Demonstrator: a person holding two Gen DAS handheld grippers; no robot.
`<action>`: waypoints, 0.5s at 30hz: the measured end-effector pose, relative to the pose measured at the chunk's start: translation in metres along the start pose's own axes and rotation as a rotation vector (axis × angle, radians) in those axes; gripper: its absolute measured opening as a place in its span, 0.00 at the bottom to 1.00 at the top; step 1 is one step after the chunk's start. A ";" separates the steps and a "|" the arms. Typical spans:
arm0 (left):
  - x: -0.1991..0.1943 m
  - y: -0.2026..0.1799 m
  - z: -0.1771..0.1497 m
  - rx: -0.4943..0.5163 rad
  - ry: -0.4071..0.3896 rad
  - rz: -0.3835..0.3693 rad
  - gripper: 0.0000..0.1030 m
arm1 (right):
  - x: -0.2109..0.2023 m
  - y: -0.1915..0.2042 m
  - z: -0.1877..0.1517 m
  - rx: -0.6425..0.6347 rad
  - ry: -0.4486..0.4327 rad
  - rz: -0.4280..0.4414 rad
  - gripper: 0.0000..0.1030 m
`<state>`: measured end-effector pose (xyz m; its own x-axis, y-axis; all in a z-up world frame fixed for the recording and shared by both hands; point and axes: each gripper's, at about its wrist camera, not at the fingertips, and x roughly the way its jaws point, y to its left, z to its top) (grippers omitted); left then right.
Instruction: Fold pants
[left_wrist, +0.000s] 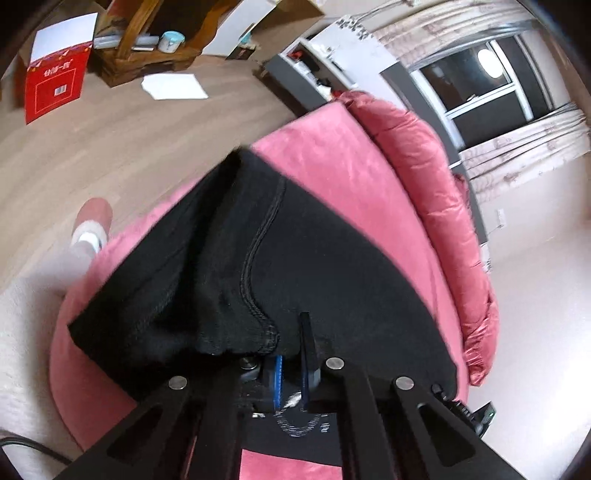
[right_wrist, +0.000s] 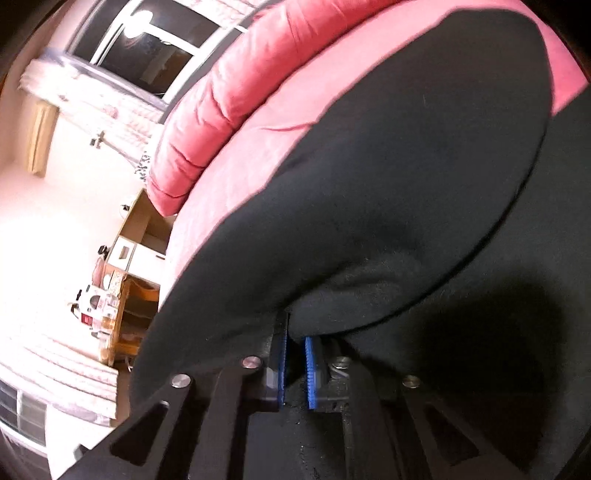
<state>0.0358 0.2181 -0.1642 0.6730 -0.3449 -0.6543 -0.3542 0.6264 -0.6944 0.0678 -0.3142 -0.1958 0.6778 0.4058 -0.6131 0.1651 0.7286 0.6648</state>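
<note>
Black pants (left_wrist: 332, 266) lie spread over a round pink cushioned seat (left_wrist: 332, 155). In the left wrist view a stitched seam (left_wrist: 255, 258) runs down to my left gripper (left_wrist: 291, 354), which is shut on a bunched edge of the cloth. In the right wrist view the pants (right_wrist: 388, 184) cover most of the pink seat (right_wrist: 258, 147). My right gripper (right_wrist: 296, 343) has its blue pads (right_wrist: 311, 369) close together, with a fold of the black cloth pinched at the tips. The fingertips of both grippers are partly hidden by cloth.
A puffy pink backrest (left_wrist: 424, 158) rims the seat's far side. On the wooden floor (left_wrist: 129, 140) stand a red box (left_wrist: 55, 88), a wooden rack (left_wrist: 147, 44) and a white sheet (left_wrist: 173, 86). A person's foot (left_wrist: 90, 225) is beside the seat. Behind are a window (left_wrist: 491, 81) and curtains.
</note>
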 end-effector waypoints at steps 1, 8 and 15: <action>-0.006 -0.002 0.004 -0.005 -0.007 -0.017 0.06 | -0.009 0.005 -0.001 -0.016 -0.009 0.013 0.08; -0.046 -0.007 0.019 0.019 -0.032 -0.031 0.06 | -0.068 0.041 -0.012 -0.184 -0.018 0.061 0.08; -0.043 0.043 0.005 -0.052 0.043 0.103 0.06 | -0.075 0.042 -0.055 -0.300 0.114 0.024 0.08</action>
<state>-0.0052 0.2637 -0.1645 0.6030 -0.3108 -0.7347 -0.4540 0.6236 -0.6364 -0.0154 -0.2835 -0.1452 0.5917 0.4716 -0.6539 -0.0799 0.8414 0.5345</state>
